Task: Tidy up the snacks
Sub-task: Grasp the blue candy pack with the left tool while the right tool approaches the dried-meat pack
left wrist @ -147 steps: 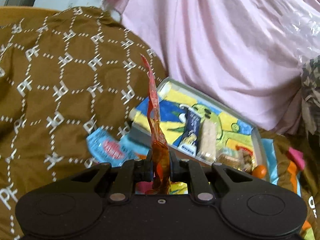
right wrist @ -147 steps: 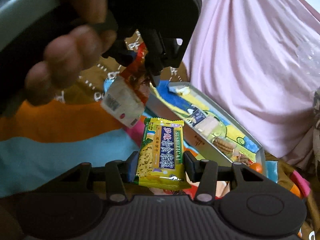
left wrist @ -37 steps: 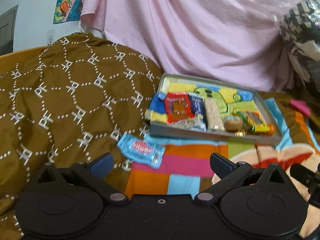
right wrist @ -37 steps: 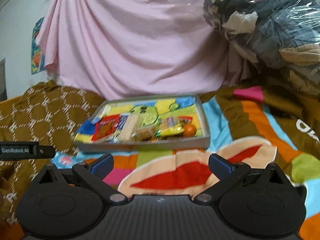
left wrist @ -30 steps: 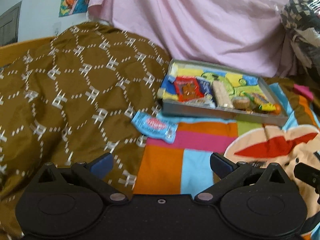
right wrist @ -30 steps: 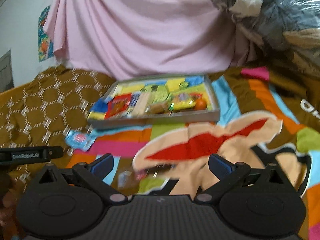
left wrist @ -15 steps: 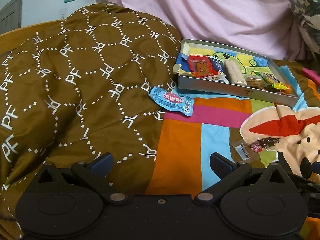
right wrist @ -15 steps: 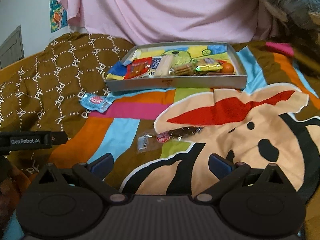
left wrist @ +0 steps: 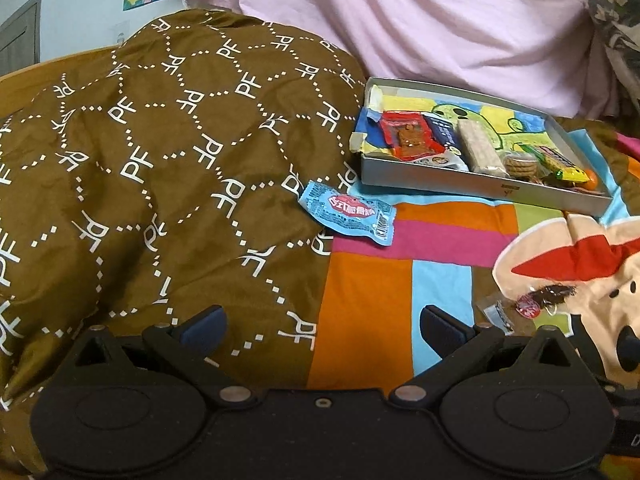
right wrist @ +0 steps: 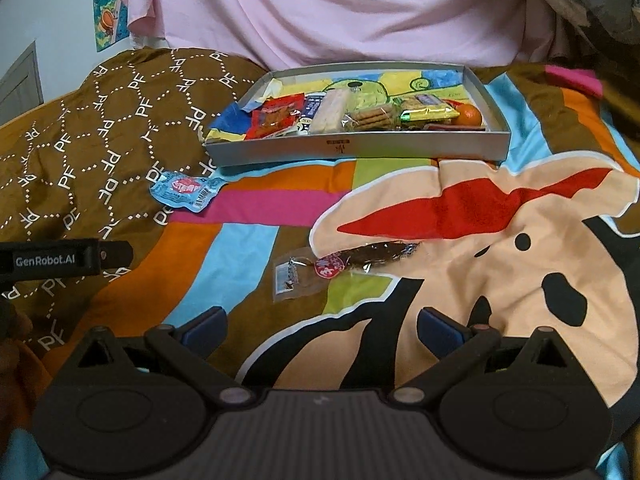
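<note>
Far left of both views: brown quilt w/ white dotted hexagons and "PF" lettering, bunched up high. In the right wrist view, lower left edge, a black bar printed "GenRobot.AI" pokes in.

Left claw, bottom centre of its view: released, jaws wide apart, nothing between them, over the quilt's edge. Above and slightly right of it, well apart, lies a light-blue snack sachet w/ red label, half on the quilt, half on the multicoloured cartoon-print blanket; label text too small to read.

Right claw, bottom centre of its view: also released and empty. Just above it, near, a clear plastic packet holding a dark strip, w/ a round red-and-white sticker, flat on the blanket; nothing blocks it.

Upper centre-right in both views: shallow grey cardboard box tray w/ a cartoon-printed floor, small dark mark on its front wall. Inside, l-to-r: red pouch, dark-blue bar, pale wafer bar, round biscuits, yellow-green packet, small orange fruit. Pink draped sheet behind.
</note>
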`<state>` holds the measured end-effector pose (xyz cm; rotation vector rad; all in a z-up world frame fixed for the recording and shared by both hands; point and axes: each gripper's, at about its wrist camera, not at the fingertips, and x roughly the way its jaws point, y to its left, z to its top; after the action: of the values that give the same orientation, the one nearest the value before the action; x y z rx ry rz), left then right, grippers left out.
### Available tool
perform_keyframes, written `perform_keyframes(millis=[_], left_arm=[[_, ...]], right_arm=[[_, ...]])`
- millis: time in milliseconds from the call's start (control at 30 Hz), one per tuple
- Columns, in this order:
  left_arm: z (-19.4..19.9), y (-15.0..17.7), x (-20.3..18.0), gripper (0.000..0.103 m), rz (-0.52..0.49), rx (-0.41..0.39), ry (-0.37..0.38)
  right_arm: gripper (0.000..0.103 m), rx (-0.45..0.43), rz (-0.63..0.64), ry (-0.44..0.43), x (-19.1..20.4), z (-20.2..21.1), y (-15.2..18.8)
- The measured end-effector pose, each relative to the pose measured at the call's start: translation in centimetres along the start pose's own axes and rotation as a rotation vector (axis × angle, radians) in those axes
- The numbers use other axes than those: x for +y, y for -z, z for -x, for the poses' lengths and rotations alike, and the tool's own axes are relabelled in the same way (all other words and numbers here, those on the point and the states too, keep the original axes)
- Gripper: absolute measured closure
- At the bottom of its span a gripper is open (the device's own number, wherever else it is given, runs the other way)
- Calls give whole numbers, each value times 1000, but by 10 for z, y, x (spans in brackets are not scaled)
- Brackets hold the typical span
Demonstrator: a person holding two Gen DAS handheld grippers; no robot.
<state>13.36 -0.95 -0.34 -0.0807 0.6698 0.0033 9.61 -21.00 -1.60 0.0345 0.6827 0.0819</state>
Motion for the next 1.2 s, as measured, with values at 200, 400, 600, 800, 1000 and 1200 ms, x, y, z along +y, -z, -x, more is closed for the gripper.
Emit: perform_keyframes(millis=[200,400,600,800,1000,1200], left_arm=[[-7,-4,-3,1,10,-1,-18],[-15,-1,0,1,4,20,-44],[-24,-5,2,1,17,28,-67],[-34,-20,-3,1,30,5,-64],[-58,-38,-10,1,29,-3,-36],[-85,-60,-19,1,-71,-14,14]], right_arm=[[0,7,0,-9,1,-3,-2],[0,24,-4,-16,3,-4,-2],[0,55,47,-44,3,-9,-10],[0,39,101,-60,-7,-24,-23],[0,12,27,-79,-30,-39,-32],[0,19,-71,-137,-47,-53,-32]])
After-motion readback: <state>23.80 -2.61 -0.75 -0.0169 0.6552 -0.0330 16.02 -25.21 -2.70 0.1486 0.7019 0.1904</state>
